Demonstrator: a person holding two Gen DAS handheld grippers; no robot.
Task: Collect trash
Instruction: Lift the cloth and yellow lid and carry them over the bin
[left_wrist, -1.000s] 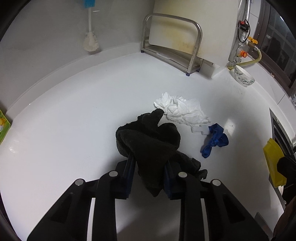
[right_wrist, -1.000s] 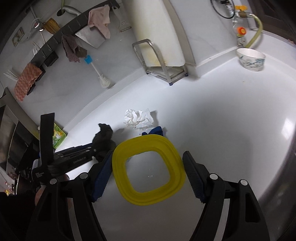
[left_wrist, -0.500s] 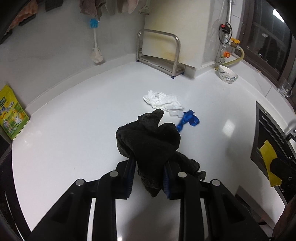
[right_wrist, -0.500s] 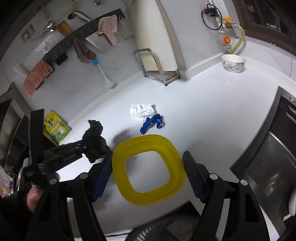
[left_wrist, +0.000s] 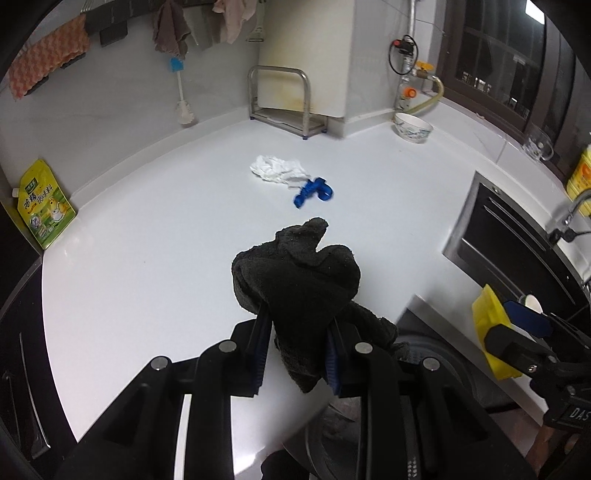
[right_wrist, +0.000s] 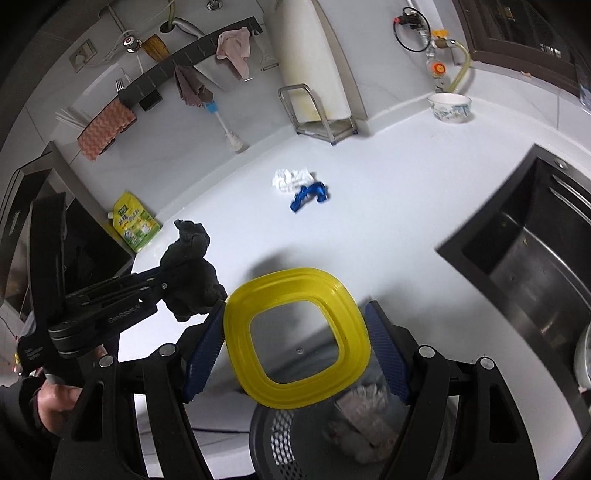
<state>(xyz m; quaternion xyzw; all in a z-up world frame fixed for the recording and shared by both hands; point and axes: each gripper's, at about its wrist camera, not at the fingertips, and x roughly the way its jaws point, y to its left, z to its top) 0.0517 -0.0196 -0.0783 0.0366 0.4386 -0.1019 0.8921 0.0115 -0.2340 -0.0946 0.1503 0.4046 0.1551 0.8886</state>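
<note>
Both grippers are matte black plastic with angular linkage arms joined by round silver screws. The left gripper (left_wrist: 295, 354) has blue ribbed pads on its fingers (left_wrist: 258, 347). The right gripper (right_wrist: 295, 343) has blue textured pads on its fingers (right_wrist: 388, 354). White lettering marks the left gripper's side. A bare hand (right_wrist: 55, 398) shows below a dark sleeve.
</note>
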